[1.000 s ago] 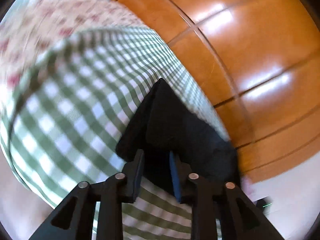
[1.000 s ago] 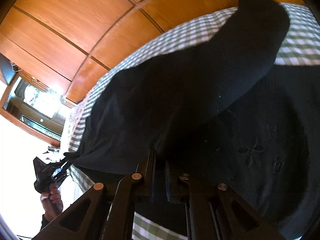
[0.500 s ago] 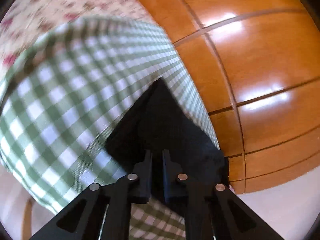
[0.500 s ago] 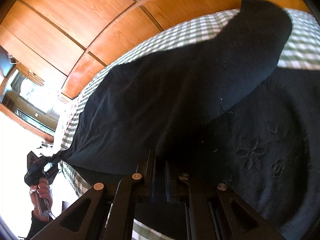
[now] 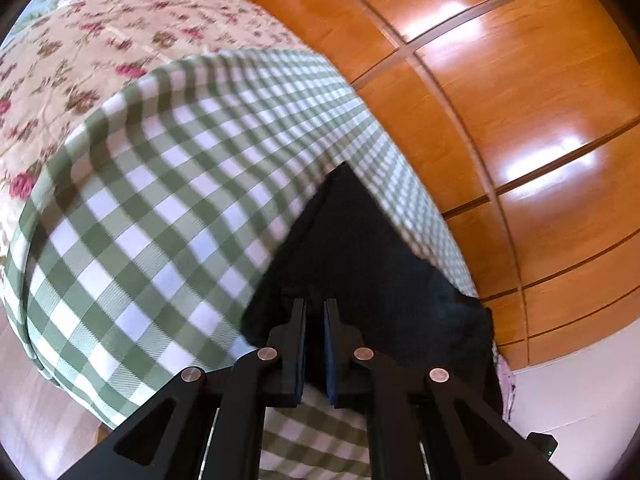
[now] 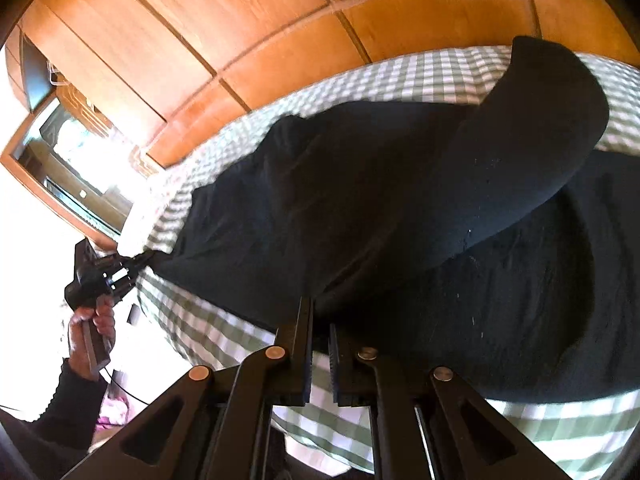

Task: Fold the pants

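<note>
In the left wrist view, your left gripper has its jaws drawn almost together on a corner of the black pants, and the dark cloth runs right down between the pads. That corner lies on the green-and-white checked cloth near its far edge, close under the wood-panelled wall. A floral bedspread shows beyond the checks. The bite looks shallow, so keep the pinch firm and move the corner in a low, steady arc; a jerk would probably pull the fabric out.

In the right wrist view, your right gripper is likewise nearly closed, and its fingertips meet the near edge of the pants, though everything there is so dark that how much cloth it has is hard to tell. The pants spread across most of the checked cloth, with one leg already laid over the rest toward the upper right. Far to the left you can see your other hand on the left gripper, which holds the opposite end so that the fabric is stretched between the two tools. Judging from this, you are about to carry an edge over; keep both ends level and equally taut, match edge to edge, and lower before you release so no wrinkle is trapped.
</note>
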The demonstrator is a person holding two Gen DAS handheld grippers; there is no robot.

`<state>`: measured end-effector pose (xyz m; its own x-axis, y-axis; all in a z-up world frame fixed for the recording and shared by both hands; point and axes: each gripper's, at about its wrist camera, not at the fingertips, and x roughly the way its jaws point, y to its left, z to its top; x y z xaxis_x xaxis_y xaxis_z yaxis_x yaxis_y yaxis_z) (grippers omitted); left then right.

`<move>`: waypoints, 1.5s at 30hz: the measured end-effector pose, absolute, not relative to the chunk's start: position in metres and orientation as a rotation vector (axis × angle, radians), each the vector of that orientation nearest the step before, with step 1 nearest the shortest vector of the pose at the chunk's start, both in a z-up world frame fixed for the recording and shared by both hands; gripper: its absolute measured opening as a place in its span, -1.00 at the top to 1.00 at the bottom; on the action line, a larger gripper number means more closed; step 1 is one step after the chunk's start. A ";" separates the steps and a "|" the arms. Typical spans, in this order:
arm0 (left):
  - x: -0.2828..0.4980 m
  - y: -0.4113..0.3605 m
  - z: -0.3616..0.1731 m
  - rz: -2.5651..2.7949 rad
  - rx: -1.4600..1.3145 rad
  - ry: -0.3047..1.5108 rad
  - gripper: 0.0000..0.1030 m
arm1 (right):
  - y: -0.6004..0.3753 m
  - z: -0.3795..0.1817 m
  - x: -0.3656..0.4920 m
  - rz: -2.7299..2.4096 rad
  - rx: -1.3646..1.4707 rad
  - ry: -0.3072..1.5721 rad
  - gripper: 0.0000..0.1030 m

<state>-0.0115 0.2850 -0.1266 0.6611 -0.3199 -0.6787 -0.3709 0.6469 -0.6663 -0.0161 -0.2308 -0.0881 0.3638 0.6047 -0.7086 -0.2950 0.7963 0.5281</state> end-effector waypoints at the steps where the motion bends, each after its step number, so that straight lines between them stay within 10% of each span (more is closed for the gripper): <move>1: -0.013 0.286 -0.130 0.039 -0.895 0.887 0.86 | -0.229 -0.094 -0.018 0.588 0.325 1.066 0.88; 8: -0.019 0.285 -0.133 0.070 -0.827 0.918 0.84 | -0.227 -0.106 -0.019 0.583 0.300 1.093 0.88; 12: -0.023 0.291 -0.134 0.179 -0.825 0.961 0.29 | -0.228 -0.114 -0.014 0.589 0.316 1.117 0.84; 16: -0.040 0.296 -0.100 0.360 -0.723 0.866 0.29 | -0.253 -0.102 -0.010 0.618 0.334 1.157 0.28; 31: 0.020 0.073 -0.089 -0.308 -0.331 0.923 0.30 | -0.350 -0.039 0.193 0.108 0.348 1.020 0.23; 35: 0.025 0.036 -0.103 -0.402 -0.276 0.987 0.30 | -0.341 -0.061 0.272 0.003 0.281 1.094 -0.11; 42: 0.031 0.036 -0.116 -0.410 -0.316 1.022 0.31 | -0.343 -0.115 0.332 -0.165 0.117 1.241 -0.07; 45: 0.033 0.043 -0.119 -0.411 -0.373 1.022 0.31 | -0.344 -0.112 0.331 -0.161 0.072 1.215 0.59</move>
<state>0.0327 0.0432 -0.1185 0.4589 -0.4943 -0.7383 0.1543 0.8627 -0.4817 0.3306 -0.3436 -0.1120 0.3385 -0.0852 -0.9371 0.1624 0.9862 -0.0310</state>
